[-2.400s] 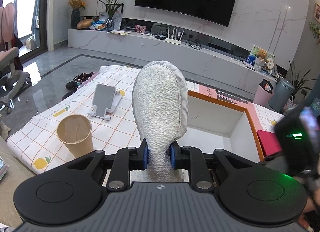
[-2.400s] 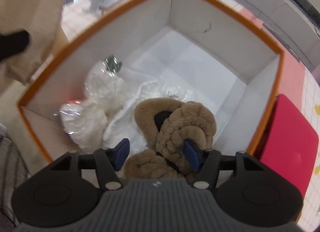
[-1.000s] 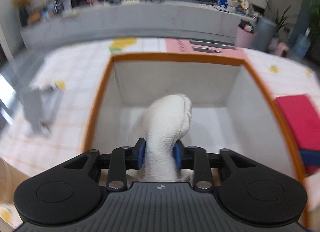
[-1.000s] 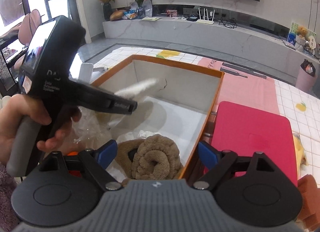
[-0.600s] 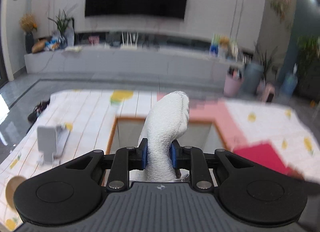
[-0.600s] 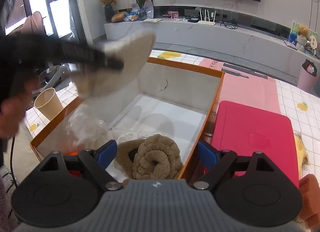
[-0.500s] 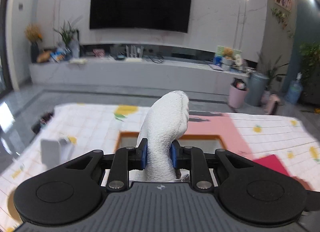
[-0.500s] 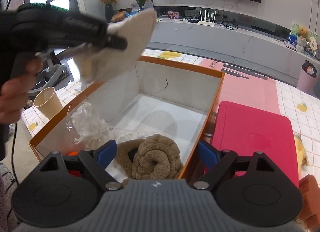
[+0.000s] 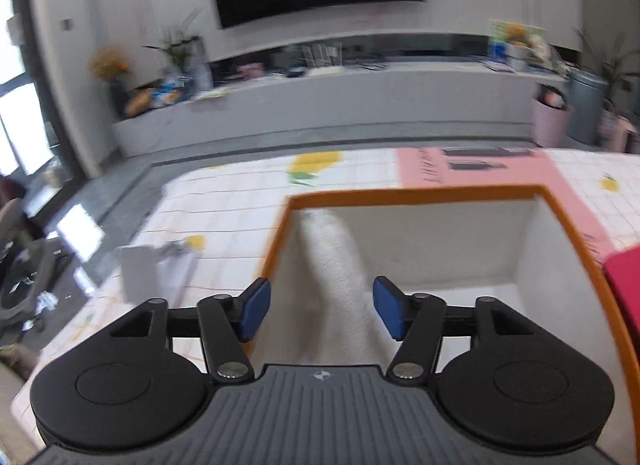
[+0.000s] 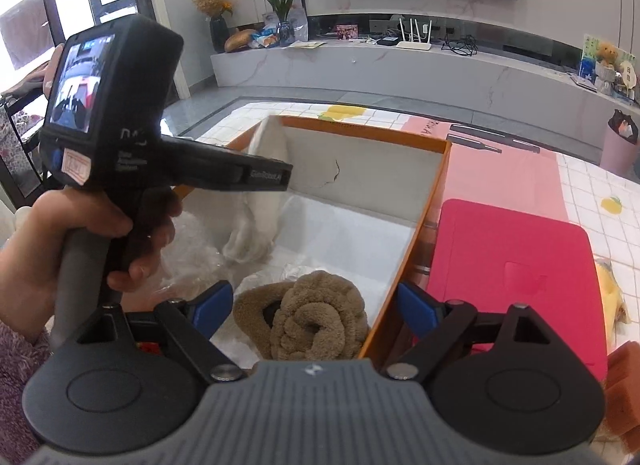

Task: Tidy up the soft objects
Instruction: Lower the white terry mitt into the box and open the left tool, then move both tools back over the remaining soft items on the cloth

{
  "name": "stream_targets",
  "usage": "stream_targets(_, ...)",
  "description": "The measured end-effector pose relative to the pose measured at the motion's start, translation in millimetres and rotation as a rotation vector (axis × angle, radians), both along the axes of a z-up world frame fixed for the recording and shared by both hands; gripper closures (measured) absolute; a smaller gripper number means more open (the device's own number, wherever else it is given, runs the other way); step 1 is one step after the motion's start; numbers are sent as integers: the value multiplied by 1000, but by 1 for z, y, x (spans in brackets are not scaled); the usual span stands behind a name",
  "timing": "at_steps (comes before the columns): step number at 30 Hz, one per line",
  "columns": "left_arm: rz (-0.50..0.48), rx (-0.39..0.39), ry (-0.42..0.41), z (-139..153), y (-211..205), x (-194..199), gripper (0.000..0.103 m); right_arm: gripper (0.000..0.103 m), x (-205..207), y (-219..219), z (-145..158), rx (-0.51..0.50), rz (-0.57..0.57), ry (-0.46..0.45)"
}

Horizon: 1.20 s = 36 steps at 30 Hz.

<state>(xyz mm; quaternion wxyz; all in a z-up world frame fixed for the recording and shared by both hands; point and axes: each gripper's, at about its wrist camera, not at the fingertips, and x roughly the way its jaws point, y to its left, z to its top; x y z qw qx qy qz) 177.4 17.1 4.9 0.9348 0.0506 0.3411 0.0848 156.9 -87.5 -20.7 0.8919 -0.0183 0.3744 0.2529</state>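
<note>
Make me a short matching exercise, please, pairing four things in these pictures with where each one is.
Things:
1. white slipper
2. brown slipper
3. red lid
4. paper cup stand

Places:
A. flat on the tablecloth, right of the box
B. on the box floor, near corner
C. against the box's left wall, blurred
D. on the tablecloth, left of the box

Pairs: 1-C, 2-B, 3-A, 4-D
</note>
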Motion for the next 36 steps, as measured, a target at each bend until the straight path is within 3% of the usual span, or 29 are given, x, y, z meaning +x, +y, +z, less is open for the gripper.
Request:
stream_targets(4, 0, -96, -20, 16, 11, -17, 29, 16, -1, 2, -1, -15, 3, -7)
stream_targets(12, -17, -212, -91, 58, 32, -49, 18, 16, -3, 2, 3, -17, -17, -6)
stream_targets(17, -29, -216, -87, 62, 43, -64, 15, 16, -7, 6, 9, -33, -46, -16)
stream_targets(23, 105, -131, 33, 37, 35, -55, 13, 11, -14, 19, 5, -86, -43, -13)
stream_targets(27, 64, -167, 73, 35, 25, -58, 13, 11, -19, 19, 6, -87, -54, 8)
stream_targets(36, -6, -215, 50, 43, -5, -82, 13, 6, -37, 0, 28, -64, -133, -12)
